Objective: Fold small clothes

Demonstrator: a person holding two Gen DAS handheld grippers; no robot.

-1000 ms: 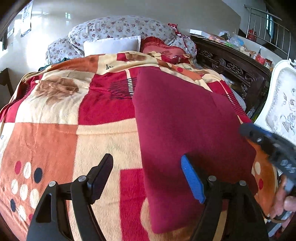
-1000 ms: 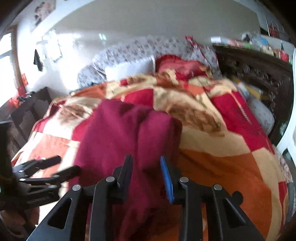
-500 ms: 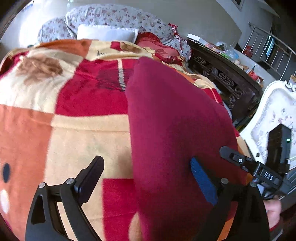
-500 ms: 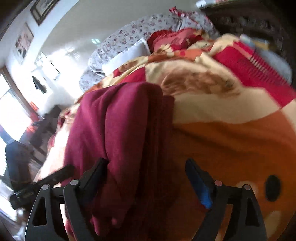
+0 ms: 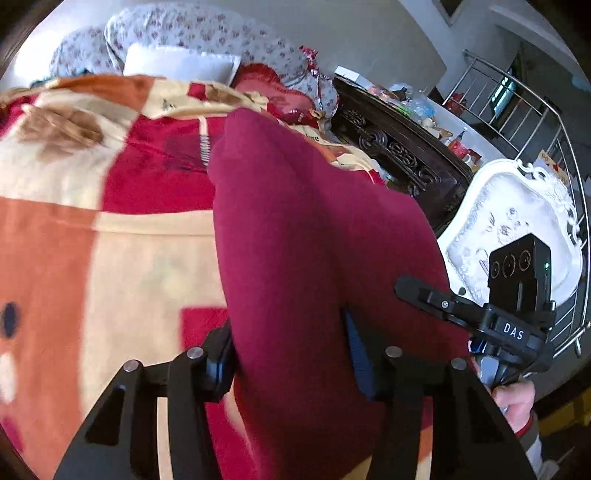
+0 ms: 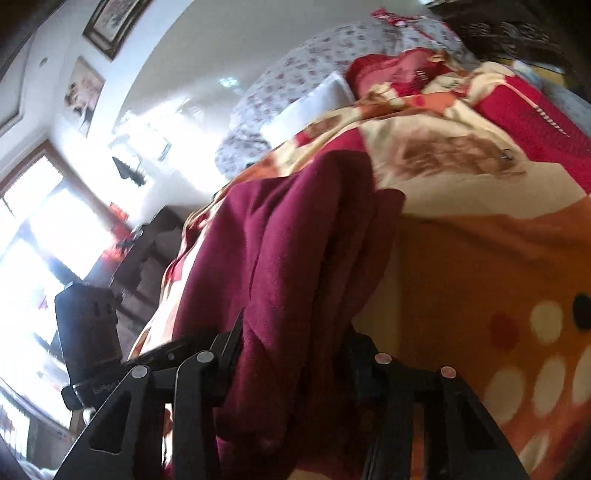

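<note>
Left gripper (image 5: 291, 354): fingers clenched on maroon garment (image 5: 314, 229), bottom centre of frame. Right gripper (image 6: 291, 350): apparently clamped on same garment's (image 6: 295, 236) edge, view blurred. Garment bunched, draped over patchwork blanket (image 5: 74, 240). White pillow (image 5: 181, 66) upper left.

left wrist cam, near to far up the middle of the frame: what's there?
left gripper, fingers either side of the maroon garment → patterned fleece blanket → red cushion → white pillow → floral pillows → wall.
</note>
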